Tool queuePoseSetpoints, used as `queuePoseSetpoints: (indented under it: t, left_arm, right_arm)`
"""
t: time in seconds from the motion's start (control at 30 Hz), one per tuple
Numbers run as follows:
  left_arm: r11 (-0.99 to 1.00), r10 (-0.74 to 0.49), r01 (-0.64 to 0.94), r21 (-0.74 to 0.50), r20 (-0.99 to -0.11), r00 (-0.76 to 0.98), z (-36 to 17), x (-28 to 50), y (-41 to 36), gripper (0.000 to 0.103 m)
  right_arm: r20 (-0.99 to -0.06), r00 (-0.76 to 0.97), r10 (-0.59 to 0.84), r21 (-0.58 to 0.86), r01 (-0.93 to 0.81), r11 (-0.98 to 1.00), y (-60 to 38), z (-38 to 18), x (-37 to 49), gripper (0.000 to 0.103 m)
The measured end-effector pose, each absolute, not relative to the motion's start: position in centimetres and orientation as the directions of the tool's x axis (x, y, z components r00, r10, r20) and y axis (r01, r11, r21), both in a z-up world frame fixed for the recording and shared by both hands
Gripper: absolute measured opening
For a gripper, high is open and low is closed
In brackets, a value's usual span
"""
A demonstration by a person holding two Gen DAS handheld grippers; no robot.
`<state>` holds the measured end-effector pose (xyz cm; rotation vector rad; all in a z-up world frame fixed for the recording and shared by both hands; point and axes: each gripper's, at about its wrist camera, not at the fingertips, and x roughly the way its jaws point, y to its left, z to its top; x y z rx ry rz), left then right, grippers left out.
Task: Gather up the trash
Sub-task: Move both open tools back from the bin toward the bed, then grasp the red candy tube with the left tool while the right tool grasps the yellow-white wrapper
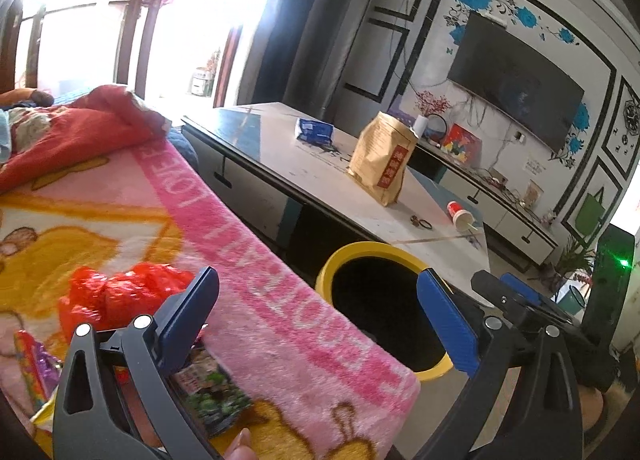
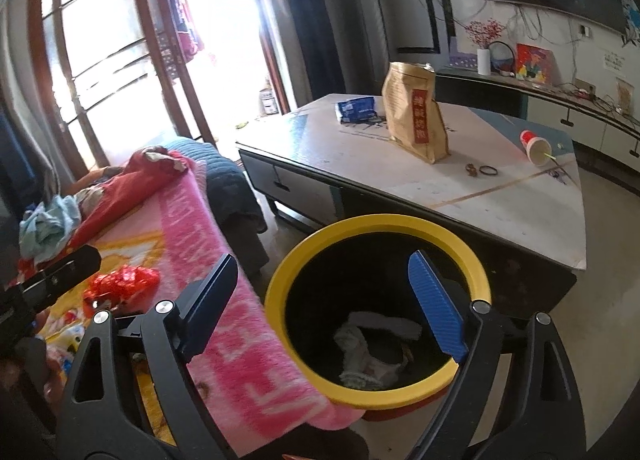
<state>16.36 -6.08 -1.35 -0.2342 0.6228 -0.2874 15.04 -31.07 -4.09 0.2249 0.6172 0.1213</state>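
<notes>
A yellow-rimmed black bin point(image 2: 380, 220) stands between the pink blanket point(image 2: 248, 340) and the low table point(image 2: 500, 196). Crumpled white paper point(image 2: 372, 348) lies at its bottom. My right gripper point(image 2: 323, 258) hangs open over the bin's mouth with nothing between its fingers. My left gripper point(image 1: 317, 274) is open too, above the blanket's edge beside the bin point(image 1: 360, 250), and holds nothing. On the blanket lie a crumpled red plastic bag point(image 1: 120, 296), a green printed wrapper point(image 1: 212, 388) under the left finger, and a shiny colourful wrapper point(image 1: 32, 364).
The table carries a brown paper bag point(image 1: 382, 160), a blue packet point(image 1: 314, 130), a tipped red paper cup with a straw point(image 1: 460, 216) and a hair tie point(image 1: 425, 223). Red bedding point(image 1: 80, 128) is piled further back. A person's fingertip point(image 1: 240, 440) shows at the bottom edge.
</notes>
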Motion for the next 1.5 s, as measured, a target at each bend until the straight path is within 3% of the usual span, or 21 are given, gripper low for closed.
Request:
queuePoseSetpoints:
  t: [0.87,1.5]
  left_arm:
    - [0.955,-0.214,0.077,-0.288,-0.483,0.849,0.3,12.3,1.2,0.096]
    - [0.958,-0.111,-0.036,-0.285,-0.482,0.869,0.7,10.4,7.7,0.096]
  right_arm:
    - [-0.521,0.765,0.380,0.183,-0.334,0.925,-21.3,-1.7,11.2,0.079]
    - [-0.554,0.679,0.482,0.147,-0.490,0.859,-14.4,-2.0,8.8,0.079]
